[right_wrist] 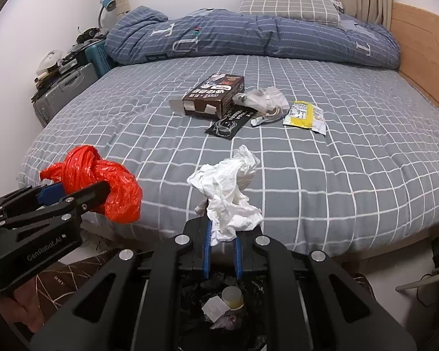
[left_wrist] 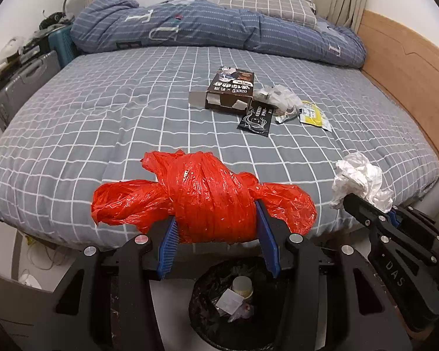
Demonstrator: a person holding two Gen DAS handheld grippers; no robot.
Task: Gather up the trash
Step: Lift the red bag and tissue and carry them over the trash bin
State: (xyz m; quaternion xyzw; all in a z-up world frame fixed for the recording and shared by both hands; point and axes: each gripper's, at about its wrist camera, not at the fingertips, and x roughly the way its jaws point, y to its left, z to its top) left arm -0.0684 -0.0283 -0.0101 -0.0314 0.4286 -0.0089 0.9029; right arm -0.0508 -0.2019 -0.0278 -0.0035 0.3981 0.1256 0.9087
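My left gripper (left_wrist: 216, 225) is shut on a knotted red plastic bag (left_wrist: 202, 196), held off the near edge of the bed; it appears at the left in the right wrist view as the same red plastic bag (right_wrist: 102, 181). My right gripper (right_wrist: 222, 234) is shut on a crumpled white tissue (right_wrist: 231, 193), also seen as the white tissue (left_wrist: 360, 181) in the left wrist view. Below both grippers stands a black-lined trash bin (left_wrist: 207, 316), the same trash bin (right_wrist: 190, 307), holding a cup and scraps. On the bed lie a brown box (right_wrist: 213, 96), a black sachet (right_wrist: 229, 124), a clear wrapper (right_wrist: 263, 99) and a yellow packet (right_wrist: 304, 117).
The grey checked bed (left_wrist: 102, 122) fills the view, with a blue duvet (left_wrist: 207, 26) and pillow (left_wrist: 266, 3) at the back. A wooden bed frame (left_wrist: 406, 70) runs along the right. A grey suitcase (left_wrist: 23, 84) and clutter stand at the left by the wall.
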